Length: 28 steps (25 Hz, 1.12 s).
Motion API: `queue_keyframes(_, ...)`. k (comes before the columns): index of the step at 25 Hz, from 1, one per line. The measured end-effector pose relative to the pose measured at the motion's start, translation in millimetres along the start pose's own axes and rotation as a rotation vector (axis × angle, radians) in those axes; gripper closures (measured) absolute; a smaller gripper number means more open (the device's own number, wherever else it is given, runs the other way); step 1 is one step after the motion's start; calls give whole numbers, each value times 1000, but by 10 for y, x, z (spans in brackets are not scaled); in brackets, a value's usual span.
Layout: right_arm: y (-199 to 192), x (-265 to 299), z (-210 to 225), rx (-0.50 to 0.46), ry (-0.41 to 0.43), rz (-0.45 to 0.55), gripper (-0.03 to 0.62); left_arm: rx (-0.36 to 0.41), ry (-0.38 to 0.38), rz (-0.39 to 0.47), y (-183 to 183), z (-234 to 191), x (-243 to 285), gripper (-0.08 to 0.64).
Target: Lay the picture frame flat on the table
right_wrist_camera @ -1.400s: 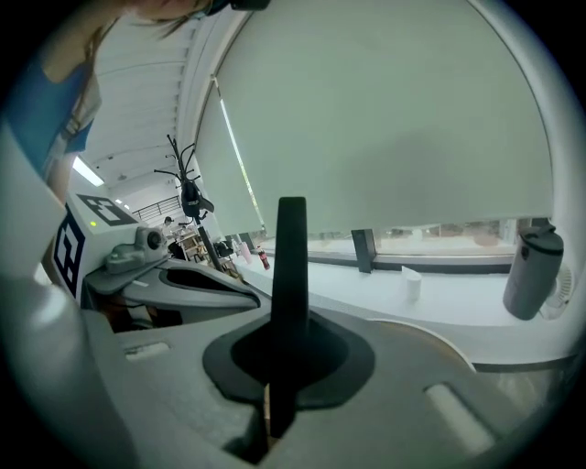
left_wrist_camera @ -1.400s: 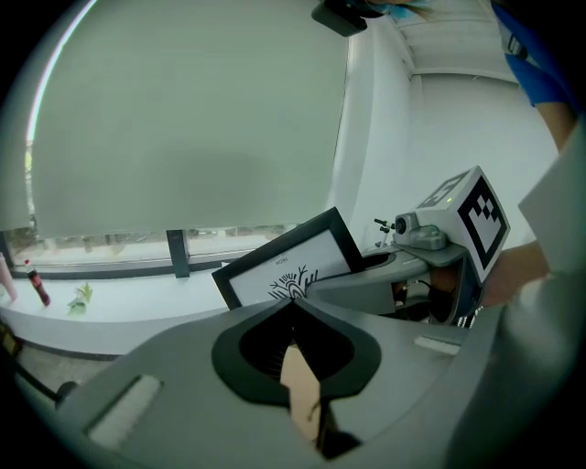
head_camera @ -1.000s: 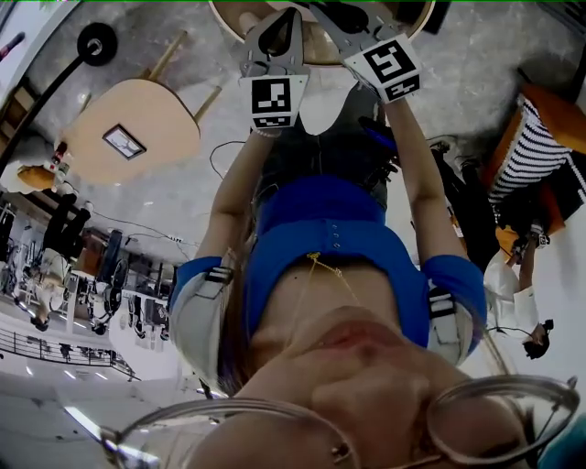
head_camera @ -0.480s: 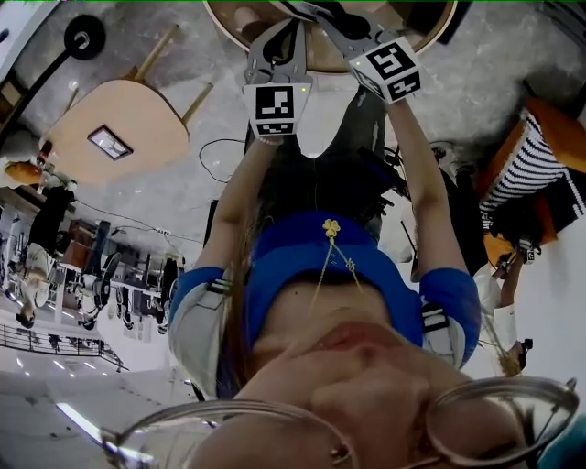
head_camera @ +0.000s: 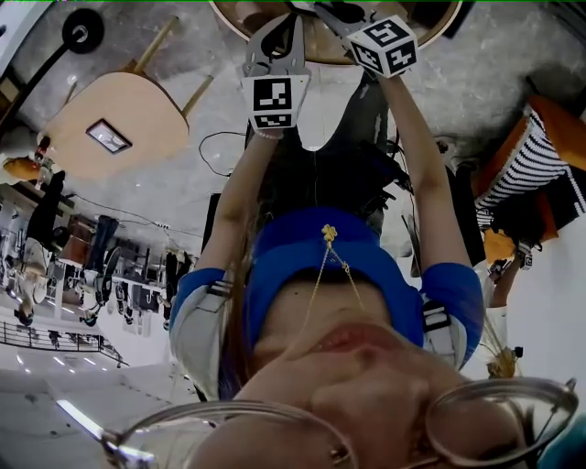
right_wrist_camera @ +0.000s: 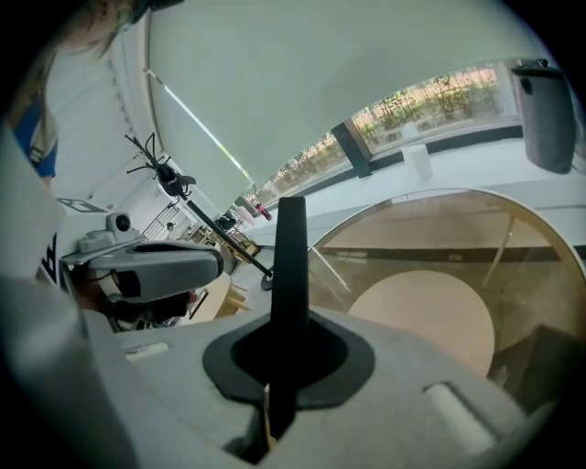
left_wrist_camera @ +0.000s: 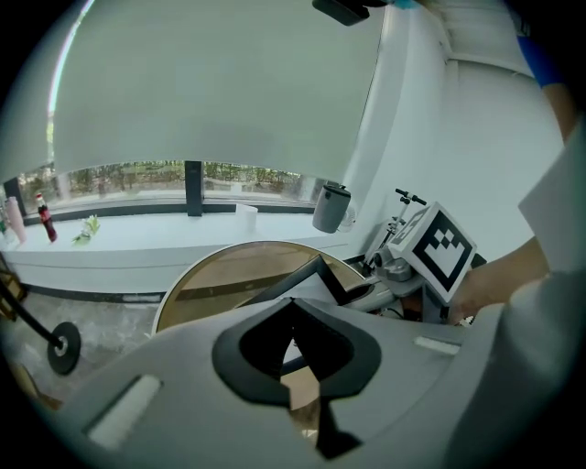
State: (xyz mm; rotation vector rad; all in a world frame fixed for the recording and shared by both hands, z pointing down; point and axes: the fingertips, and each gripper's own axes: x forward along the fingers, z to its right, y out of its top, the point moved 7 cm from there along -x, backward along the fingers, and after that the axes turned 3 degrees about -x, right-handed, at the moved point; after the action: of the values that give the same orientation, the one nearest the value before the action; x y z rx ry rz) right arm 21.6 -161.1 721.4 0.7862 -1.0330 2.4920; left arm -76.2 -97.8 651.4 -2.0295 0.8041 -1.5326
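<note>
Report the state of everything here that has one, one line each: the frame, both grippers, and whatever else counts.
picture frame, lying flat on the small wooden table
small wooden table, standing on its legs
right gripper, jaws shut together, nothing between them
left gripper, open or shut not clear in any view
red bottle, upright on the window ledge

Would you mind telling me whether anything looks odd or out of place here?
Yes: the head view looks back at the person, whose torso fills it, leaving only a sliver of the round table at the top edge.
</note>
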Motion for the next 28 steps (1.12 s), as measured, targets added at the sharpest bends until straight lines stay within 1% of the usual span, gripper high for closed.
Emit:
queue_keyframes(4,-145,196,13,33,1,-44,582,9,-13,-20,-123,-51,-40,560)
queue_keyframes(8,-207,181,95,105,-4,-60,582,11,-10,-18,-71,25,-72,561)
queue_keyframes(12,-268,215,185,174,13,-70,584,7,-4,-16,-44,10,-44,561)
queue_keyframes(17,-341,290,236,186,0,-102,584,11,0,-27,-76,-29,-47,561)
queue_keyframes(21,-416,353,273,228,-3,-91,584,12,9,-33,-124,-73,-51,561)
queue_keyframes(23,-426,356,303,234,-8,-87,580,14,14,-35,-108,-79,-45,561)
queue_keyframes(28,-497,294,442,176,-78,-101,548,15,7,-48,-125,-44,22,561)
